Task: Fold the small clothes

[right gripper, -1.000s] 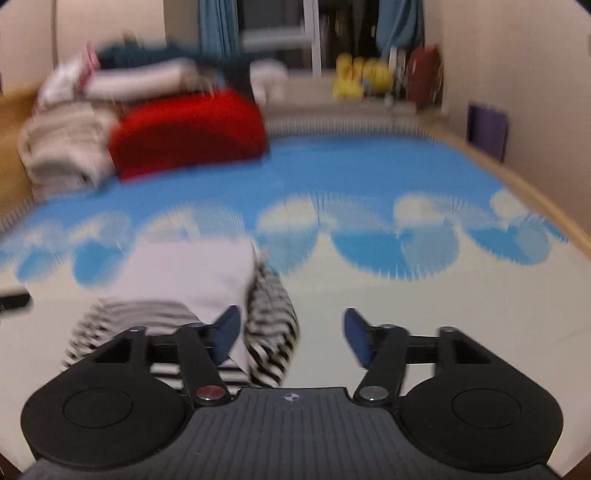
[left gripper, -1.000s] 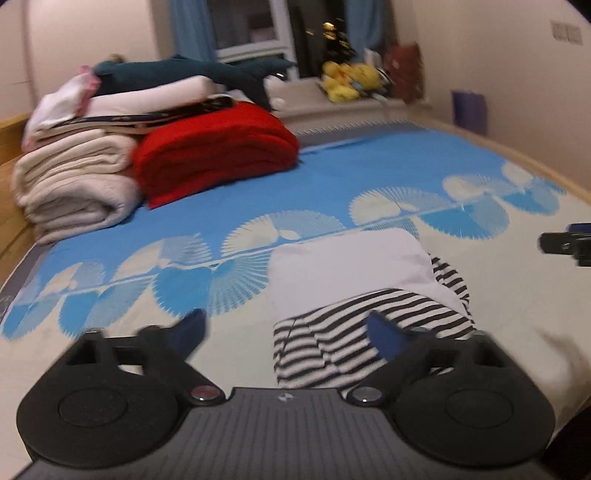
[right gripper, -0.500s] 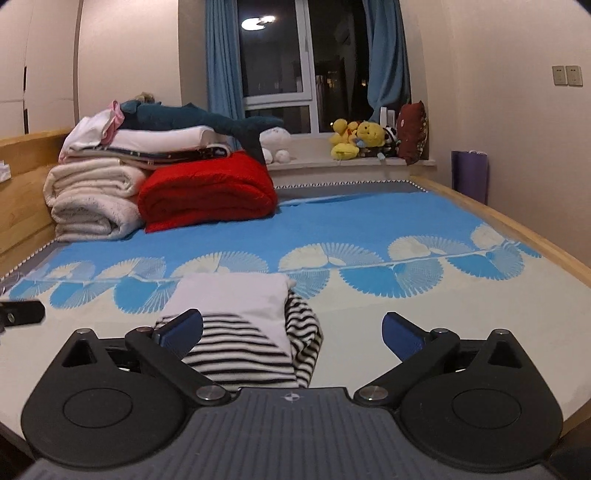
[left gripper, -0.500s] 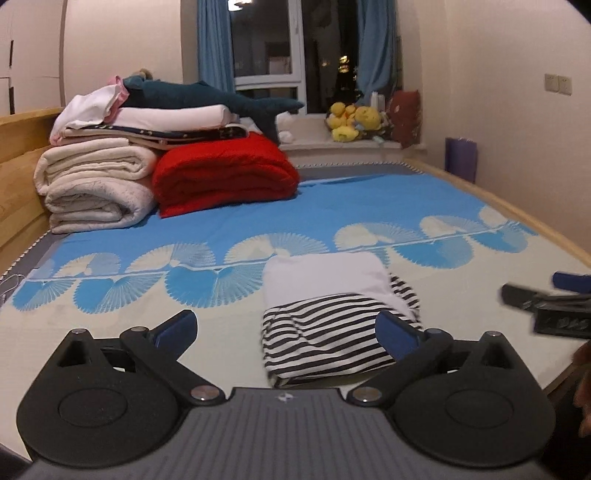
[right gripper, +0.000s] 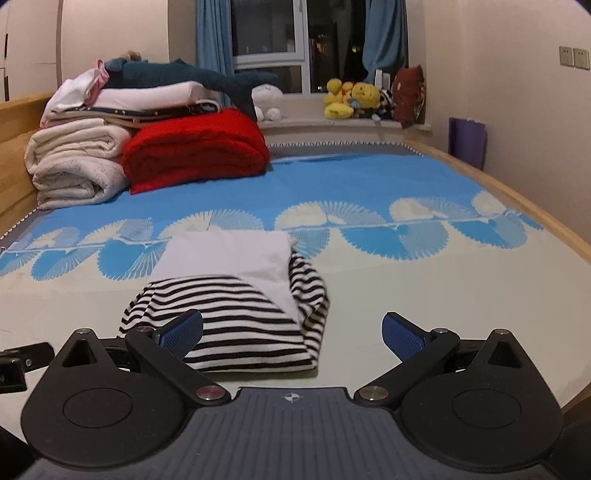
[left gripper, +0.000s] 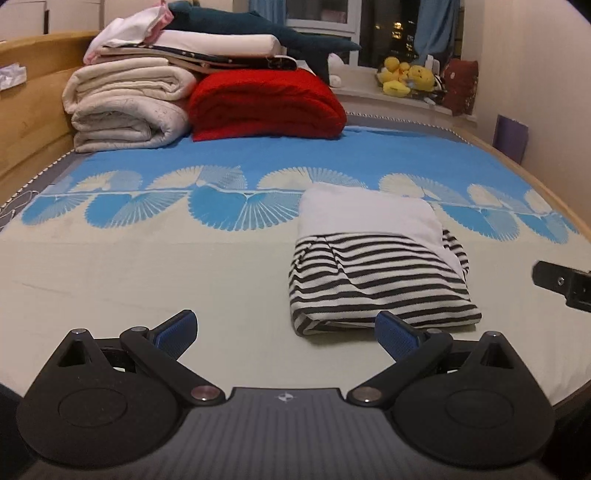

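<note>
A folded garment, black-and-white striped with a white panel, lies flat on the bed (left gripper: 376,266); it also shows in the right wrist view (right gripper: 236,302). My left gripper (left gripper: 284,332) is open and empty, just in front of the garment's near left corner. My right gripper (right gripper: 291,332) is open and empty, in front of the garment's near right edge. Neither touches the cloth. The right gripper's side shows at the right edge of the left wrist view (left gripper: 565,284).
The bed sheet (left gripper: 147,277) is cream with a blue fan pattern. A stack of folded cream blankets (left gripper: 125,107), a red blanket (left gripper: 266,105) and a plush shark (left gripper: 266,33) sit at the far left. Plush toys (right gripper: 351,99) line the windowsill. A wooden rail (right gripper: 517,199) runs along the right.
Both grippers have pulled back from the folded garment and opened wider. The garment lies still, released on the sheet.
</note>
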Action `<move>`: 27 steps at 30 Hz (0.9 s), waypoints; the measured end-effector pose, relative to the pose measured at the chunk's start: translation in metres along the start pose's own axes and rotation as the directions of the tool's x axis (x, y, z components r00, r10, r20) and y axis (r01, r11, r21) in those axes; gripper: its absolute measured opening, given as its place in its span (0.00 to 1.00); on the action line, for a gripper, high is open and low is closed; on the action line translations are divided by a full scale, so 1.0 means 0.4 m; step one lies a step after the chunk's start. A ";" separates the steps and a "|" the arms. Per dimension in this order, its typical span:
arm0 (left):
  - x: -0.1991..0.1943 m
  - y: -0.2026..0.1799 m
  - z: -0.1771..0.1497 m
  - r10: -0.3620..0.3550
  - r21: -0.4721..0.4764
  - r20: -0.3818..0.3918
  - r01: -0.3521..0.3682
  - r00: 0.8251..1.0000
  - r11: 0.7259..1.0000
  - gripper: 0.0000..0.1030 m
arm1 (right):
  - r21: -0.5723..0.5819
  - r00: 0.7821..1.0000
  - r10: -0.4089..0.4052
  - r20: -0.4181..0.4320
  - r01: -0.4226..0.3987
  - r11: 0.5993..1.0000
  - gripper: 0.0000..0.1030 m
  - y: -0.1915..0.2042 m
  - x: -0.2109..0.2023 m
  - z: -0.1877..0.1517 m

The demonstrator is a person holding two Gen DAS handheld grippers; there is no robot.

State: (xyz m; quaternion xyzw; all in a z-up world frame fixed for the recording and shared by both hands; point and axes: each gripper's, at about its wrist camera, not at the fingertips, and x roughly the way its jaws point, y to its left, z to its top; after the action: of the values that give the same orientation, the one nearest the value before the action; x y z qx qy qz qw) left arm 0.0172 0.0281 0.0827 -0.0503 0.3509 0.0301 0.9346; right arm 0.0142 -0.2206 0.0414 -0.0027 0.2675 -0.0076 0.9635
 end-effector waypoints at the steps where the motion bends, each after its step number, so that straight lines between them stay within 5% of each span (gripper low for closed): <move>1: 0.005 -0.004 -0.001 0.003 0.005 -0.006 -0.003 1.000 1.000 1.00 | 0.003 1.000 0.010 -0.005 -0.010 1.000 0.99 0.006 0.004 -0.001; 13: 0.036 -0.055 -0.002 -0.064 0.001 -0.038 0.064 0.997 0.998 0.99 | -0.068 0.998 0.063 -0.030 -0.065 0.996 0.99 0.070 0.024 -0.010; 27: 0.026 -0.065 0.005 -0.057 -0.009 -0.010 0.056 0.998 0.998 0.99 | -0.056 0.998 0.054 -0.018 -0.055 0.997 0.99 0.056 0.011 -0.013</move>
State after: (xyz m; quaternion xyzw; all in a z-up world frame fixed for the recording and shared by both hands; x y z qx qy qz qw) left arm 0.0287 0.0027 0.0791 -0.0643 0.3540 0.0049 0.9330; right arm 0.0157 -0.1982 0.0343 -0.0224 0.2756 0.0260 0.9607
